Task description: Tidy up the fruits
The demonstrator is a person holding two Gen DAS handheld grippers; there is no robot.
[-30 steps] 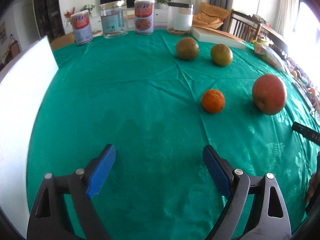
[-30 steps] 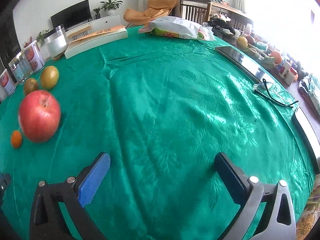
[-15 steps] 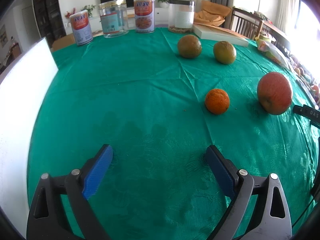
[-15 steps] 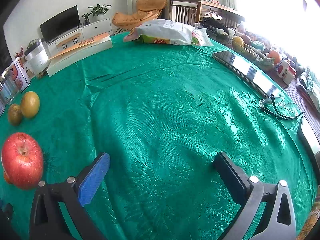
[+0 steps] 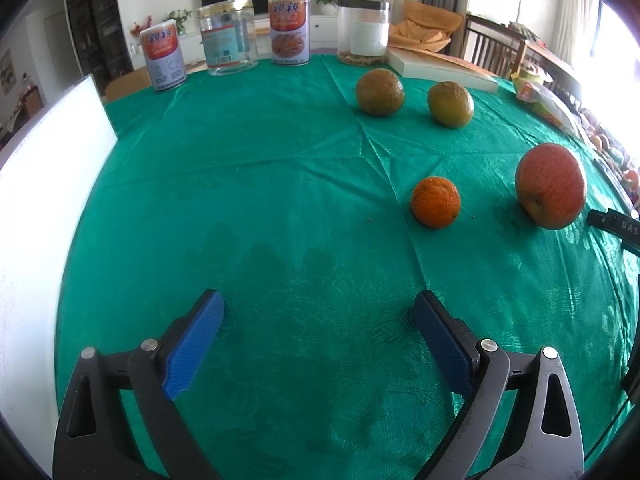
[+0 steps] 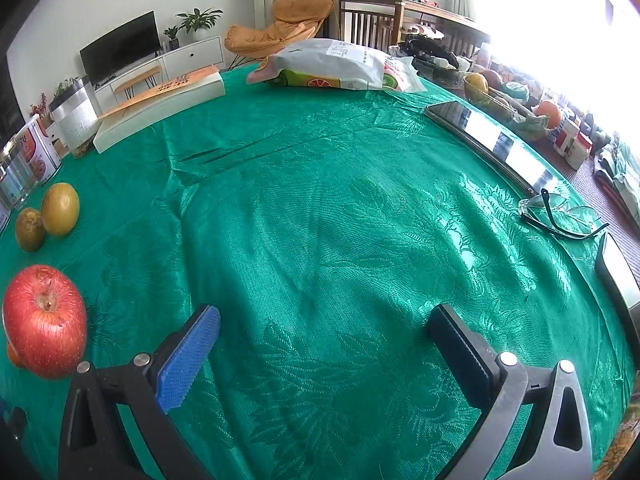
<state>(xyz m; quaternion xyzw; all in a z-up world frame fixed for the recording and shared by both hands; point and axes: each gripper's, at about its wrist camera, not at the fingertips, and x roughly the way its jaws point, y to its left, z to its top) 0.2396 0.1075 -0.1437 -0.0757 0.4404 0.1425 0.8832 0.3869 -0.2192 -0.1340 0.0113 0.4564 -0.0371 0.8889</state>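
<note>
Left gripper (image 5: pixel 318 312): jaws stood wide apart at the bottom of the left wrist view, holding nothing, over bare green tablecloth (image 5: pixel 260 184).
Right gripper (image 6: pixel 324 326): jaws likewise spread wide and empty, low in the right wrist view.
Small orange (image 5: pixel 435 202): sat right of centre in the left view, ahead of the right-hand blue pad, apart from both grippers.
Red apple (image 5: pixel 551 186): lay near the right edge of the left view, beside the orange but not touching; in the right view it showed at the lower left, just beside the blue pad.
Two greenish-brown fruits (image 5: pixel 379 92): rested close together in the upper right of the left view.
Jars and cans (image 5: pixel 290 30): lined the top of the left view.
White box (image 6: pixel 160 106): lay at the upper left of the right view.
Snack bag (image 6: pixel 336 66): lay at the top centre.
Glasses (image 6: pixel 560 216): lay at the right.
</note>
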